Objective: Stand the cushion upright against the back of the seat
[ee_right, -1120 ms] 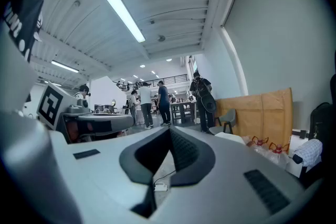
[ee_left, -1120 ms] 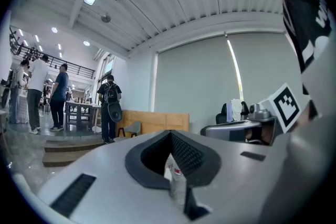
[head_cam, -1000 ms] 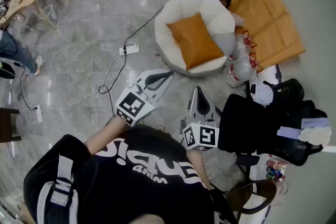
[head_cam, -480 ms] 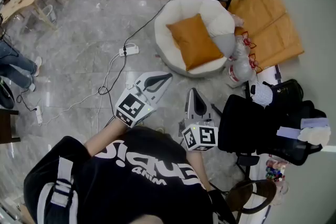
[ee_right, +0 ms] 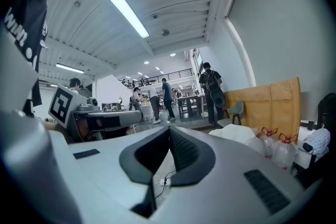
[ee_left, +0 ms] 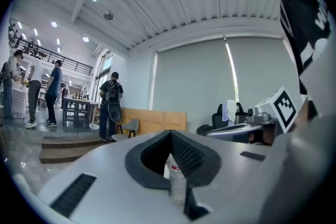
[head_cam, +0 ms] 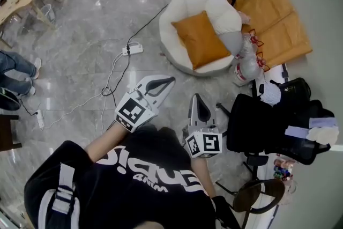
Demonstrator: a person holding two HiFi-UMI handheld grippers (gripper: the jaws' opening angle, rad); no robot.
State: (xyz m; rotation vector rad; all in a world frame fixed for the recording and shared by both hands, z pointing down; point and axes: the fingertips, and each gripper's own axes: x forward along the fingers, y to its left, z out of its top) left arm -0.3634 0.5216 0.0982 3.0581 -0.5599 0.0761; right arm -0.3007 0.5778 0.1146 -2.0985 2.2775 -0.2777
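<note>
Zero steps of the task done, judging by the layout. Noted orange square fabric cushion (head_cam: 201, 40) lying mostly flat across the round cream padded seat (head_cam: 179, 5), one corner towards the puffy back rim, not stood up against it. Logged left gripper (head_cam: 170, 79) with jaws clenched together, nothing between them. Same for right gripper (head_cam: 197, 98): jaws pressed closed, empty. Found both held low in front of the person's chest, pointed roughly towards the seat, well apart from the cushion, with bare grey marble floor (head_cam: 80, 24) between. Caught clear plastic water bottles (head_cam: 247, 64) just beside the seat; glimpsed one through the gap of the left jaws, but far off, not gripped. Marked white power strip with black cable (head_cam: 131, 50) on the floor near the seat's left side and black office chair (head_cam: 257, 128) close by the right gripper.

Probably left to do, all of it: closing the gap to the seat, parting the jaws, taking an edge of the cushion, tipping it up on end and leaning it on the back rim. Possibly needed care around the cable underfoot.
</note>
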